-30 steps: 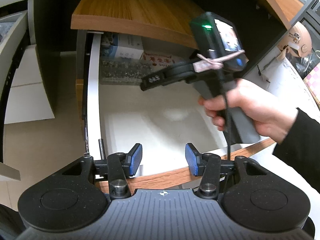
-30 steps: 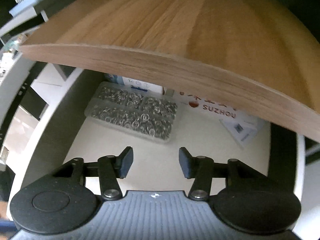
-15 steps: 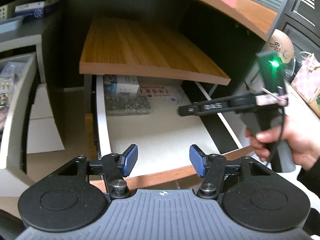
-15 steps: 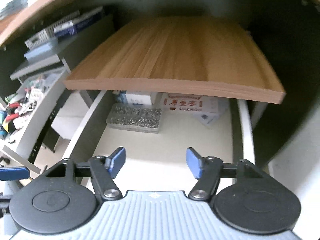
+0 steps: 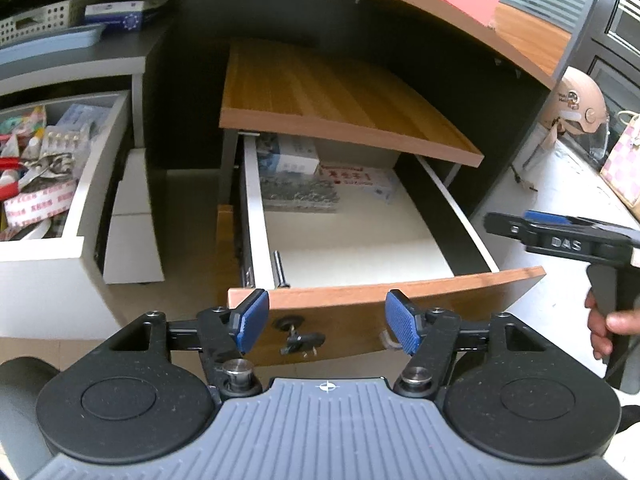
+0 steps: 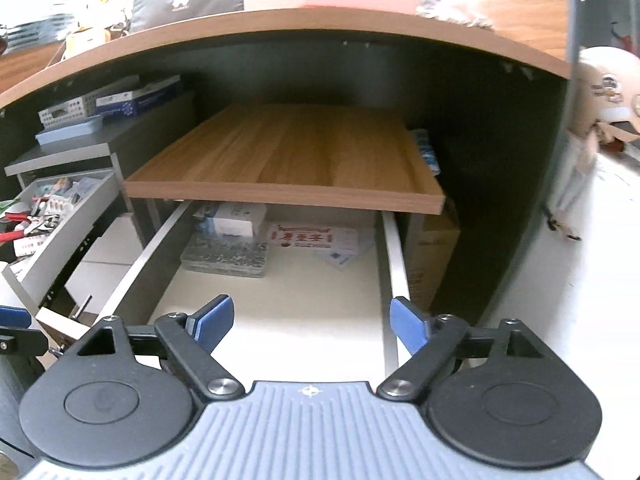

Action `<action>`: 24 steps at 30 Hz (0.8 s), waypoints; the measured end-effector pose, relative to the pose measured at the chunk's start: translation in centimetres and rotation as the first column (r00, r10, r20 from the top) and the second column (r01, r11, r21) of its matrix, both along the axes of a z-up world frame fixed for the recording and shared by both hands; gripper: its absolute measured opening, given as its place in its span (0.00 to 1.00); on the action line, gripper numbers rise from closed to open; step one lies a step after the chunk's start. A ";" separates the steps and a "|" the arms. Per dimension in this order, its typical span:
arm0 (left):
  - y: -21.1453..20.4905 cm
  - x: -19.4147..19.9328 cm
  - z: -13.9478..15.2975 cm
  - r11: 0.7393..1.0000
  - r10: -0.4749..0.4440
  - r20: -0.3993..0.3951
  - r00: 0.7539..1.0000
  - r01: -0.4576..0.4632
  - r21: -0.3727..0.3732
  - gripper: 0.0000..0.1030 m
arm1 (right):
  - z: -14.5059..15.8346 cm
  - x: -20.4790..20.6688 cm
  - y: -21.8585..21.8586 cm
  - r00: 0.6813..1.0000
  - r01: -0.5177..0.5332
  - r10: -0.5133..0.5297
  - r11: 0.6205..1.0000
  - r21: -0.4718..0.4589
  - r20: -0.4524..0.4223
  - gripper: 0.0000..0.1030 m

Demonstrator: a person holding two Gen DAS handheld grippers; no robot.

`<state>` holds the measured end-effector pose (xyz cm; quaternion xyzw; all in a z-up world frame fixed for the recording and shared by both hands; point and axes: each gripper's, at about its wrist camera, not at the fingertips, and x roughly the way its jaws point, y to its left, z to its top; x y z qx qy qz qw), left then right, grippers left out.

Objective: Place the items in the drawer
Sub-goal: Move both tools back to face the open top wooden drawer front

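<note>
The wood-fronted drawer (image 5: 360, 316) stands pulled open under a wooden cabinet top (image 5: 328, 100); it also shows in the right wrist view (image 6: 394, 268). At its back lie a clear box of metal rings (image 5: 298, 194) (image 6: 226, 254), a white and blue box (image 5: 286, 154) and a red-printed flat pack (image 5: 356, 176) (image 6: 312, 238). My left gripper (image 5: 326, 322) is open and empty, in front of the drawer front. My right gripper (image 6: 312, 322) is open and empty above the drawer's front part; it shows from the side in the left wrist view (image 5: 560, 236).
A second open drawer (image 5: 60, 184) full of small clutter stands at the left. A key (image 5: 298, 338) hangs in the wood drawer's lock. A helmet (image 5: 576, 108) and checked bag (image 5: 624, 160) sit on the white surface at right. The desk top (image 6: 280, 28) overhangs everything.
Both grippers have pulled back and up out of the drawer. The right gripper has swung away to the right of the left view. Both stay open.
</note>
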<state>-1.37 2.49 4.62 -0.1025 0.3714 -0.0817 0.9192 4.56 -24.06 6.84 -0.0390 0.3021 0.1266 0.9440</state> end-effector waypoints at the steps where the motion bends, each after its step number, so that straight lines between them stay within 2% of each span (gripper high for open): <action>1: 0.1 -0.2 -0.1 1.000 0.006 -0.002 1.000 -0.006 0.004 0.65 | -0.1 -0.5 -0.2 1.000 0.007 -0.007 1.000 0.007 0.006 0.87; 7: 0.0 -0.4 -1.4 0.999 0.002 -0.041 0.999 0.000 0.044 0.65 | -0.6 -3.2 -1.7 0.999 0.042 -0.042 0.998 0.036 -0.024 0.87; 12: 0.0 0.2 -2.9 0.999 0.003 -0.073 0.997 0.001 0.050 0.64 | -2.7 -4.2 -1.9 0.995 0.034 -0.034 0.999 -0.003 -0.092 0.87; 18: 0.1 1.1 -3.7 0.997 0.013 -0.076 0.997 -0.008 0.072 0.62 | -5.0 -3.1 -2.0 0.990 0.052 -0.054 0.998 -0.022 -0.128 0.86; 24: 0.4 1.9 -4.4 0.998 0.025 -0.106 0.994 -0.020 0.054 0.59 | -6.2 -1.8 -1.7 0.987 0.060 -0.062 0.998 -0.017 -0.146 0.86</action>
